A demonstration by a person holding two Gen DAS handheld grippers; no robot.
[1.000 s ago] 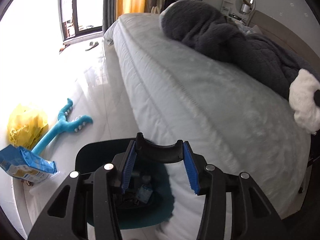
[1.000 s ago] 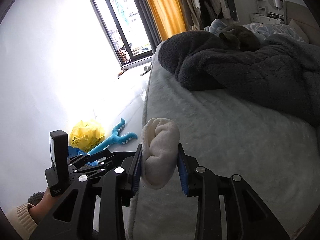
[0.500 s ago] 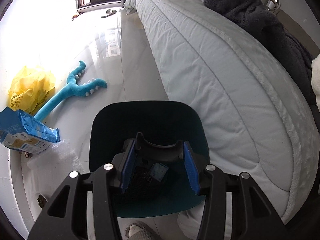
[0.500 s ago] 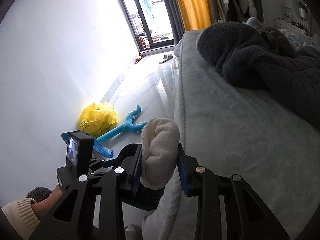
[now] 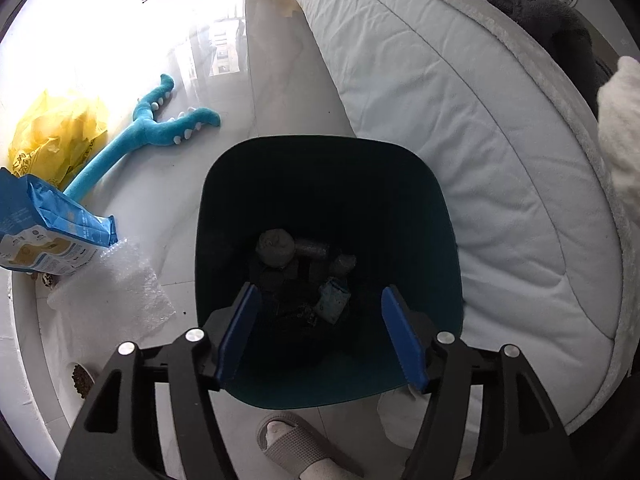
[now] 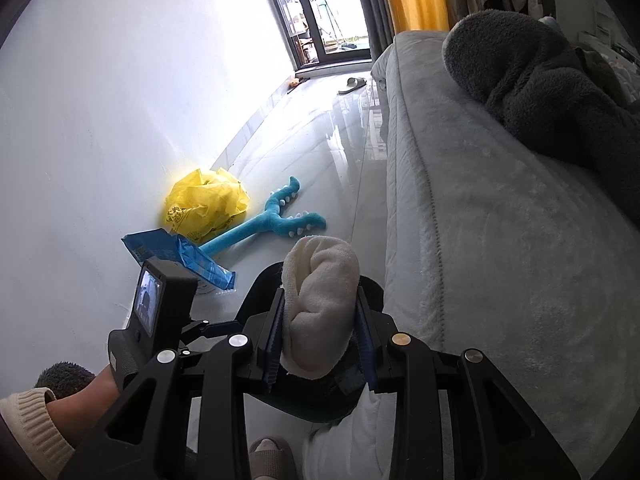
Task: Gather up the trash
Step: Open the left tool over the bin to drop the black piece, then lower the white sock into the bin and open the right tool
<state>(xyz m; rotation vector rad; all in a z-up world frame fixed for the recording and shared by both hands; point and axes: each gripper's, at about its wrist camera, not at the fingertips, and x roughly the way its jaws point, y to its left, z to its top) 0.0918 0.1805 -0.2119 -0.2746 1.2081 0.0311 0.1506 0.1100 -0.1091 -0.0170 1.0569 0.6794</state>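
A dark teal trash bin (image 5: 448, 216) stands on the floor against the bed, with several crumpled pieces of trash (image 5: 276, 246) at its bottom. My left gripper (image 5: 320, 332) is open and empty, its blue pads held over the bin's near rim. My right gripper (image 6: 320, 340) is shut on a cream rolled sock (image 6: 320, 292) and holds it above the bin (image 6: 260, 292). The sock also shows at the right edge of the left wrist view (image 5: 620, 120).
A grey-white bed (image 5: 460, 100) with a dark fleece blanket (image 6: 540, 80) fills the right. On the floor by the wall lie a yellow plastic bag (image 5: 56, 132), a blue plush toy (image 5: 152, 132), a blue packet (image 5: 44, 228) and bubble wrap (image 5: 120, 292). A slippered foot (image 5: 292, 448) is below the bin.
My left gripper has tilted down over the bin and let go of the black curved piece it held. My right gripper has carried the sock left off the bed to above the bin.
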